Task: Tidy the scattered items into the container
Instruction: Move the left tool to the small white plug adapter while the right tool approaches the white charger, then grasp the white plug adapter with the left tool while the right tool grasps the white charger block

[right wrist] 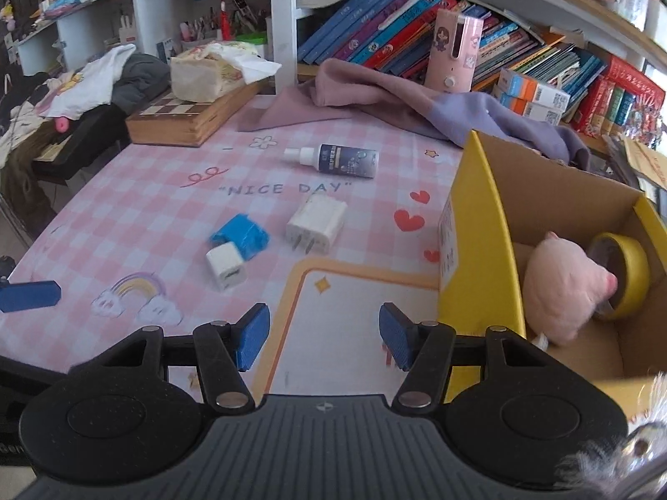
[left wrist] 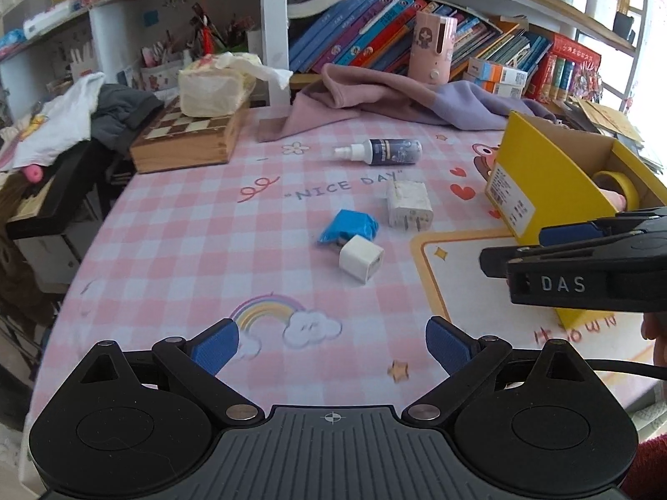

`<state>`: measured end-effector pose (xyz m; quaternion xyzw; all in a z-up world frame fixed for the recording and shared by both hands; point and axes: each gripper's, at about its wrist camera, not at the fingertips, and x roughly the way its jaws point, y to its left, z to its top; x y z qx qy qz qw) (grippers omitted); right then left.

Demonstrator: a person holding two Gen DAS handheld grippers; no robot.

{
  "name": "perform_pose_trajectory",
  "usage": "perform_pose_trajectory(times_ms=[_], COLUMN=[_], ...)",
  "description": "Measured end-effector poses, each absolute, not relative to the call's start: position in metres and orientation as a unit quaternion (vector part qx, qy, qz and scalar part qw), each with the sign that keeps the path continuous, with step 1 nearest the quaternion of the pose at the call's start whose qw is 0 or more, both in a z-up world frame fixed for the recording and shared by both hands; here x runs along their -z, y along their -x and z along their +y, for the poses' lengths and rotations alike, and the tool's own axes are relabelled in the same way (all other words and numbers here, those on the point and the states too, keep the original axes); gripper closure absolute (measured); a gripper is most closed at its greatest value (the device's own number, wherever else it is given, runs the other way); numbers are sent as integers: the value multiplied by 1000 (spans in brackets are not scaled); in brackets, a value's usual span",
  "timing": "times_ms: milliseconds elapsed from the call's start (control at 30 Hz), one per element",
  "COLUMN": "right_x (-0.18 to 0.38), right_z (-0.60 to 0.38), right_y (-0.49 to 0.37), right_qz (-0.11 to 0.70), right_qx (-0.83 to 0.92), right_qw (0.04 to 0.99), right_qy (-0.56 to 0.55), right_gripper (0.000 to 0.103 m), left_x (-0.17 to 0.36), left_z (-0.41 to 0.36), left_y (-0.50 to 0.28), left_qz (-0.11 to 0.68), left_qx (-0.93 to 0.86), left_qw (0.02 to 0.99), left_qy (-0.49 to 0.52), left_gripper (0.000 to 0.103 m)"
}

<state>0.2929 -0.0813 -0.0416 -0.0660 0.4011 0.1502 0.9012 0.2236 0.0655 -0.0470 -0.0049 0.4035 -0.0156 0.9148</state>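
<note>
Both sets of jaws are spread wide, gripping nothing: left gripper (left wrist: 332, 343), right gripper (right wrist: 324, 335). Just ahead on the pink checked counter (right wrist: 137, 216) sit a small white cube charger (right wrist: 225, 272) touching a blue packet (right wrist: 241, 236), a bigger white plug adapter (right wrist: 317, 223), then a dark spray bottle (right wrist: 338, 160) lying flat. The yellow cardboard box (right wrist: 479, 241) on the right holds a pink plush toy (right wrist: 560, 287) and yellow tape roll (right wrist: 625, 275).

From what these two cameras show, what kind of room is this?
Probably a child's study or bedroom at home. A pink checked tablecloth with a rainbow and "NICE DAY" covers the table, children's books fill the shelves behind it, and clothes lie piled at the left.
</note>
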Motion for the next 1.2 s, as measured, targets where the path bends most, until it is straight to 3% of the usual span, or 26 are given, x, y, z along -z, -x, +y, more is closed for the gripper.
perform_pose_trajectory(times_ms=[300,433,600,667,733,1200], right_x=[52,57,63,66,69,96], right_z=[-66,-58,-50,-46,-43,-33], right_y=[-359,-382,-406,-414,-422,-446], right_qz=[423,430,437,439,443,484], right_qx=[-156,-155,-158,-159,-160,-161], right_qw=[891,888,884,883,881,859], right_qy=[50,45,48,50,49,52], right_gripper=[46,46,46,46,46,46], left_x=[67,77,86,89,94,98], left_z=[59,53,51,53,54,48], left_y=[-277,-297,-314,-320,-327,-331], left_qz=[415,422,423,425,434,433], left_qx=[5,16,21,19,16,26], left_qw=[910,906,906,905,900,901], left_qy=[-6,-12,9,21,31,20], left_gripper=[13,24,25,28,39,58])
